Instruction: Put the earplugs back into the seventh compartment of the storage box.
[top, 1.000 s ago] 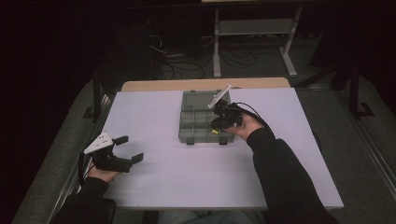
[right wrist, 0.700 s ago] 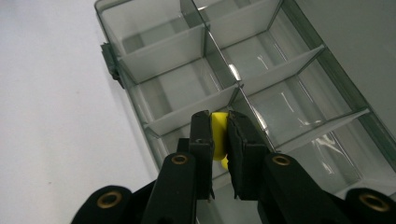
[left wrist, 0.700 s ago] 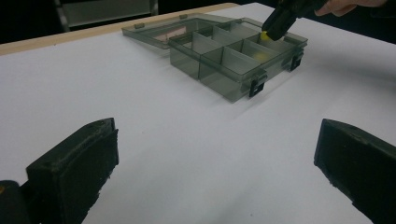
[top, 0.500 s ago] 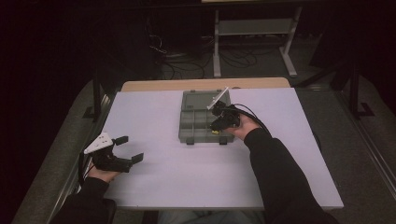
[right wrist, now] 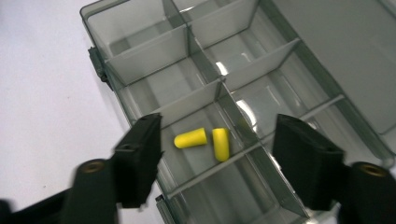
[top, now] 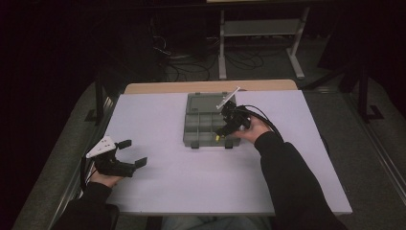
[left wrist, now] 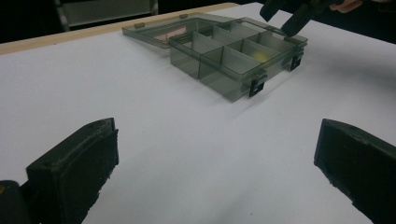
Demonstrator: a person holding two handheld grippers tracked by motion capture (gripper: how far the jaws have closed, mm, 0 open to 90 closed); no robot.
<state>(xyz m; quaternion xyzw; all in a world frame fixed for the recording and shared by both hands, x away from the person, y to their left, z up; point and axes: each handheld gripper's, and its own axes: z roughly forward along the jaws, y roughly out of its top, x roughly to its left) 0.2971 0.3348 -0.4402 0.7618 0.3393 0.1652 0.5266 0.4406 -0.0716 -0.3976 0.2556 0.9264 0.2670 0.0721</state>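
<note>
the right gripper point(right wrist: 217, 154) hovers wide open over two yellow earplugs point(right wrist: 203, 140) in the organizer box point(top: 201, 125), while the left gripper point(top: 128, 154) rests open, empty, well apart.

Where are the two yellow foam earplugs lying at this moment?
In the right gripper view, the two yellow foam earplugs lie together in one compartment of the open smoky-grey plastic organiser box, along its latch-side edge, between the open right tongs.

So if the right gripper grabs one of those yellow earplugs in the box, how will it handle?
The yellow earplugs look like foam, so probably soft, very light and squashy. Their rounded shape may roll when nudged, though the compartment walls of the organiser box should contain them.
</note>
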